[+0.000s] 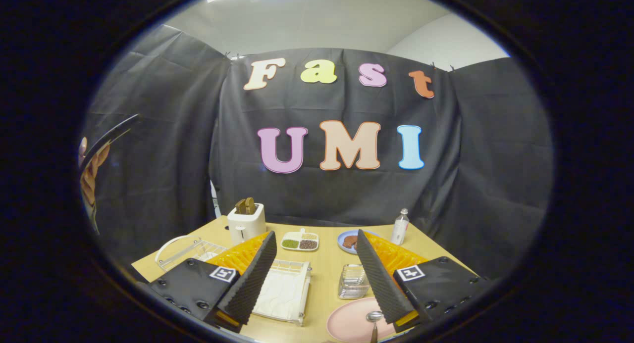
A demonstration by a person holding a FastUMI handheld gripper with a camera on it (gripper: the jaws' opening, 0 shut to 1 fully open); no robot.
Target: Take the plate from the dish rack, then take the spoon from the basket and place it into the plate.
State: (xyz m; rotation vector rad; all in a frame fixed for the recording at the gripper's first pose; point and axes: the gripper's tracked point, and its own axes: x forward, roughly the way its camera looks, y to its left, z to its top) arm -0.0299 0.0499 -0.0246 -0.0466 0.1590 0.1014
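The wooden table (327,269) is cut off at its near edge, so its front part cannot be seen. On it, the white dish rack (285,288) lies between and just beyond the fingers, its near side partly hidden behind the left finger, and a further white wire part of it shows past that finger. The pink plate (346,323) sits on the table near the right fingertip, its near rim cut off; the spoon (373,317) rests in it with its bowl visible and its handle running out of sight. The small clear basket (353,282) stands just beyond the plate, its contents hard to make out. The gripper (317,283) is held level above the table, its fingers spread wide apart with nothing between them. Farther back stand a white toaster (246,223) with toast, a divided snack dish (300,242), a blue plate (346,241) partly hidden by the right finger, and a small bottle (400,226). A person's hand (89,174) shows off to the left, mostly cut off.
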